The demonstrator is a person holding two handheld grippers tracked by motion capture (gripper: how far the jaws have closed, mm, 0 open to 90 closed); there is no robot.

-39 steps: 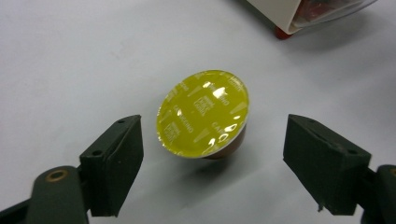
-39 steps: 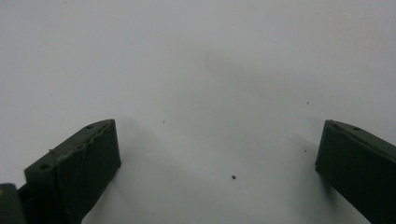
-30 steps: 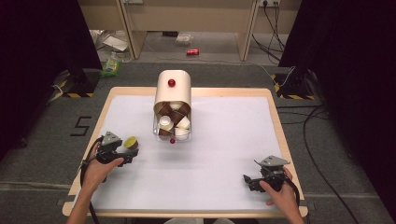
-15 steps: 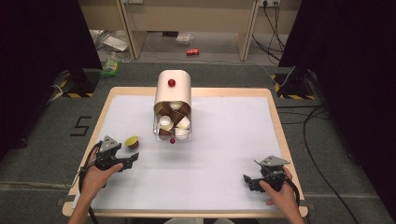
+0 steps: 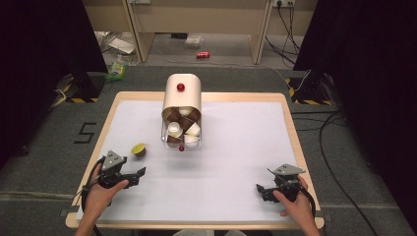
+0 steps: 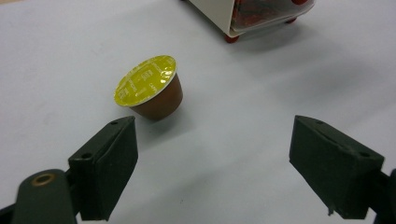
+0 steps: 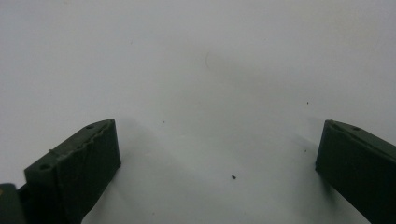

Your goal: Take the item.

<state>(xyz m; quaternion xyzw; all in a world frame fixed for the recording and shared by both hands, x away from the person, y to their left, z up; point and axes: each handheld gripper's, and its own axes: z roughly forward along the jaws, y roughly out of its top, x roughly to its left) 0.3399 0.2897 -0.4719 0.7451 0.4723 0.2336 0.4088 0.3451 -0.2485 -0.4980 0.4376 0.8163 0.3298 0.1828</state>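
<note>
Left gripper view shows the light, stiff coffee capsule [image 6: 148,88] just beyond the left gripper [image 6: 229,163], jaws wide and empty; grip its brown sides

Your coffee capsule [image 5: 139,149] sits alone on the white surface [image 5: 236,162], at about ten o'clock from the middle of it. It is a small brown cup, wider at the top and tapering toward the base, sealed with a shiny yellow foil lid that carries fine print too small to read. In the left gripper view the capsule [image 6: 150,89] rests on its base, leaning slightly so the lid faces up and toward eleven o'clock. Nothing touches it. It lies at about eight o'clock from the capsule dispenser [image 5: 182,110], near its open front but apart from it, and casts a soft shadow on the surface.
</note>
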